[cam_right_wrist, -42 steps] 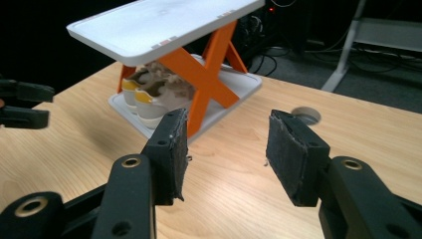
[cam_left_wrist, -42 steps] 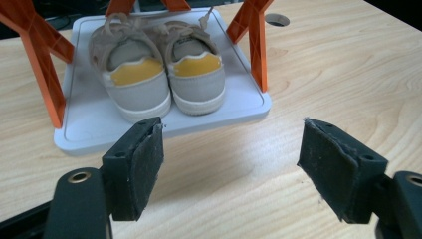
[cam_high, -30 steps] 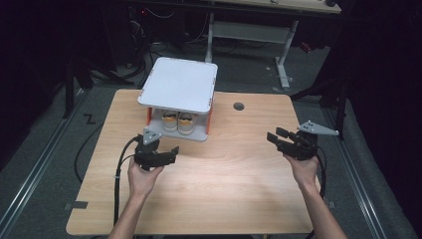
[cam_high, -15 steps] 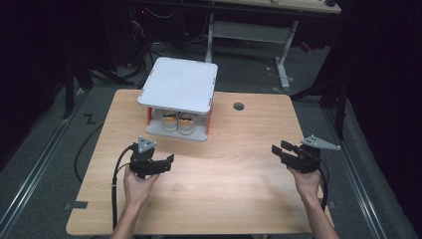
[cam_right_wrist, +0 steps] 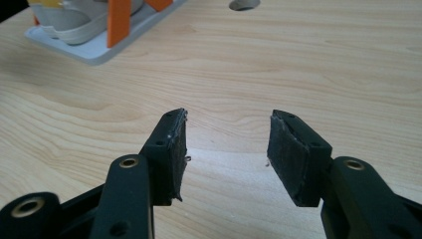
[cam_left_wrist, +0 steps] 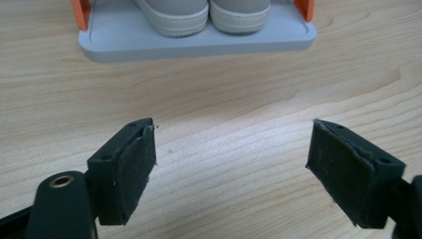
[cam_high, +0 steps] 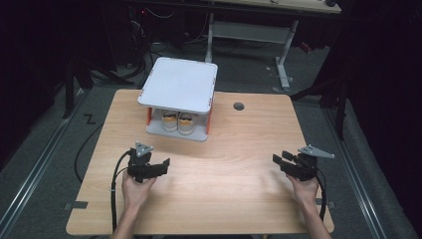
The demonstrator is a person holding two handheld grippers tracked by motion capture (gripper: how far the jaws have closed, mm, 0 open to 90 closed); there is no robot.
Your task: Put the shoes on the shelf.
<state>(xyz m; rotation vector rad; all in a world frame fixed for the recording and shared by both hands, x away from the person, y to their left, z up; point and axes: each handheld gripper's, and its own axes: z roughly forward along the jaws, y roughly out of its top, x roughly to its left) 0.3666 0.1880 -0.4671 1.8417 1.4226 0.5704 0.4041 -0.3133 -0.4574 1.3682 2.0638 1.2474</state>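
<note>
With both hands drawn back and lowered toward the near table (cam_high: pixel 224 199), nothing is held: the left tool (cam_high: pixel 161 164) and right tool (cam_high: pixel 279 160) are seen spread apart, empty. The shoes (cam_high: pixel 177 121) are left on the rack (cam_high: pixel 177 84), well apart. The work looks finished.

A pale wood grain is shown across the counter (cam_high: pixel 224 179). A white top, grey base and orange posts are seen on the rack (cam_high: pixel 179 84). Grey-white shoes (cam_high: pixel 178 122) with yellow insides are carried. Both tools (cam_high: pixel 160 167) (cam_high: pixel 282 162) are black.
</note>
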